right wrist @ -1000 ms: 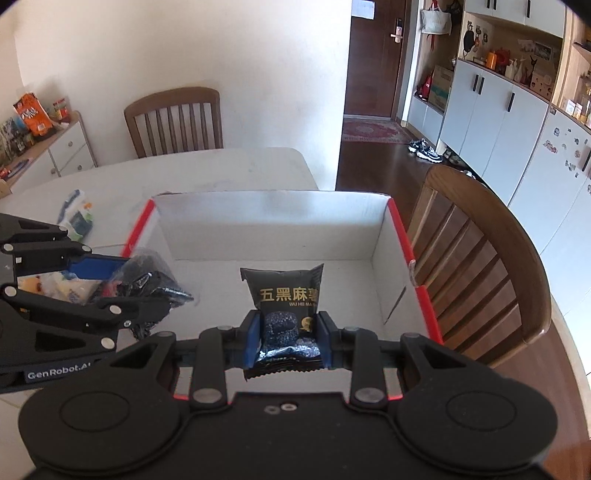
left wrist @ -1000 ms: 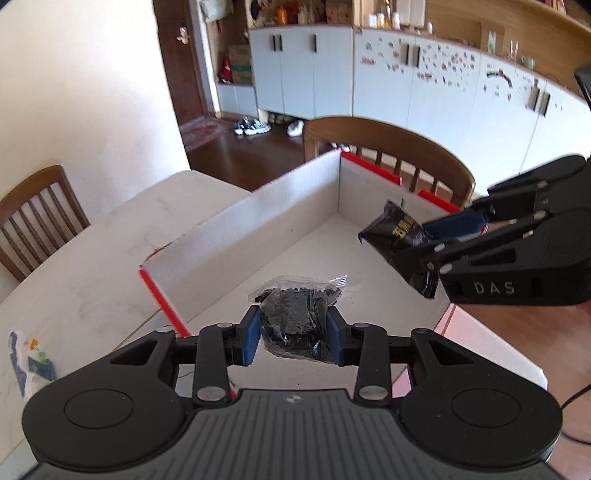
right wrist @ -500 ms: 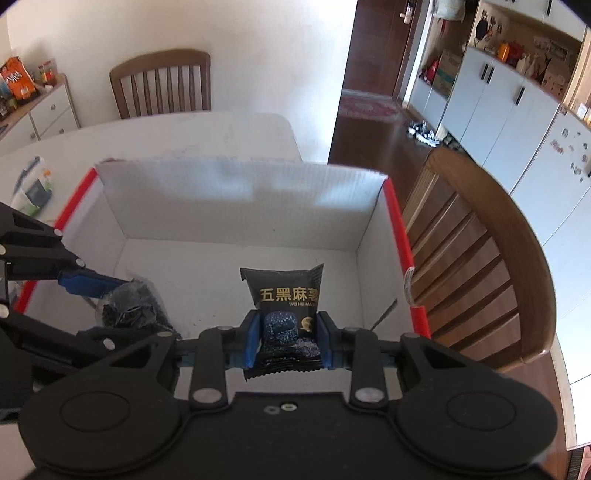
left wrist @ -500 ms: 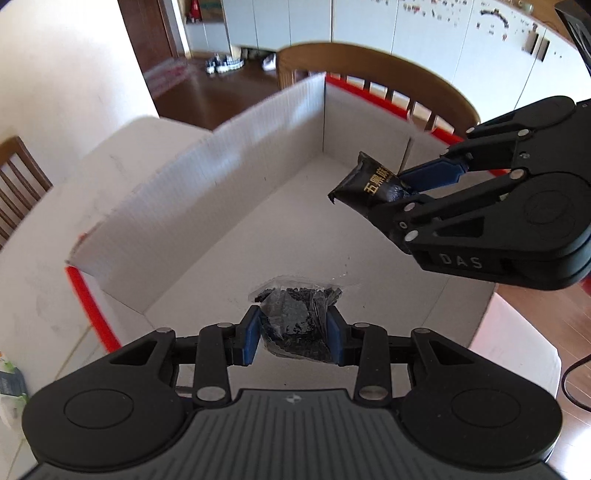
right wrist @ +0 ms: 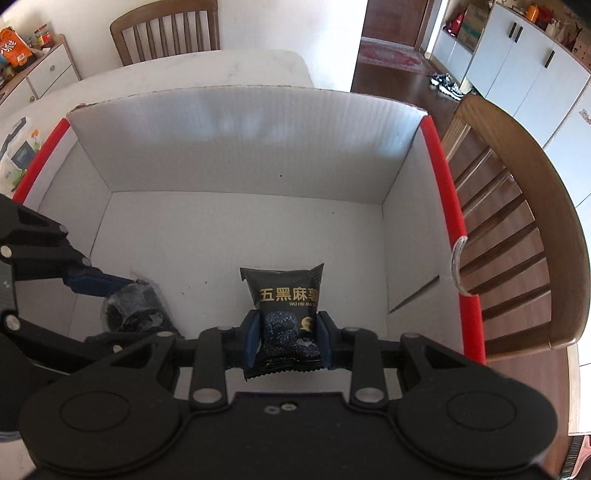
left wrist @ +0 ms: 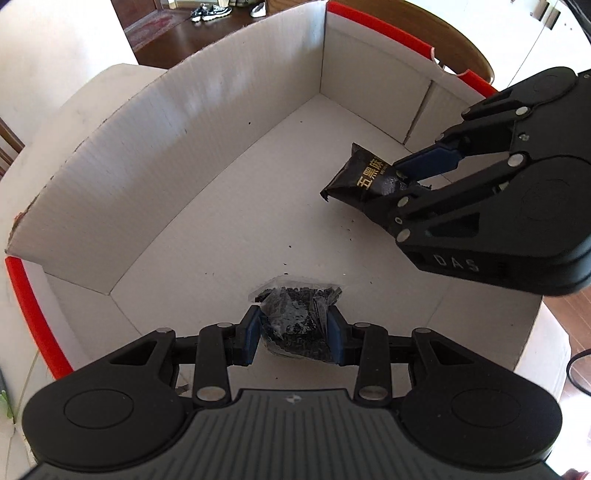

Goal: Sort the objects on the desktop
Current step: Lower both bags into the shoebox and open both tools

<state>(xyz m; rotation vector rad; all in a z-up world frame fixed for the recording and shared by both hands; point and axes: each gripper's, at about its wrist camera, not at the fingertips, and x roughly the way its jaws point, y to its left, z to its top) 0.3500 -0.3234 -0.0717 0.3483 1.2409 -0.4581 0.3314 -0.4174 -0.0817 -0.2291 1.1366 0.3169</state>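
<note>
My left gripper (left wrist: 293, 334) is shut on a clear bag of small black pieces (left wrist: 295, 325), held low inside the white cardboard box (left wrist: 192, 122) with red rims. My right gripper (right wrist: 286, 339) is shut on a black snack packet with gold characters (right wrist: 286, 299), also held inside the box over its floor. In the left wrist view the right gripper (left wrist: 410, 181) holds the packet (left wrist: 364, 177) at the right. In the right wrist view the left gripper (right wrist: 122, 291) and its bag (right wrist: 133, 310) show at the lower left.
The box stands on a white table (right wrist: 207, 74). Small packets (right wrist: 18, 155) lie on the table left of the box. A wooden chair (right wrist: 524, 229) stands close to the box's right side, another (right wrist: 166, 26) at the table's far end.
Both grippers have moved forward and down into the box with their bags still held. The box walls now fill both views.
</note>
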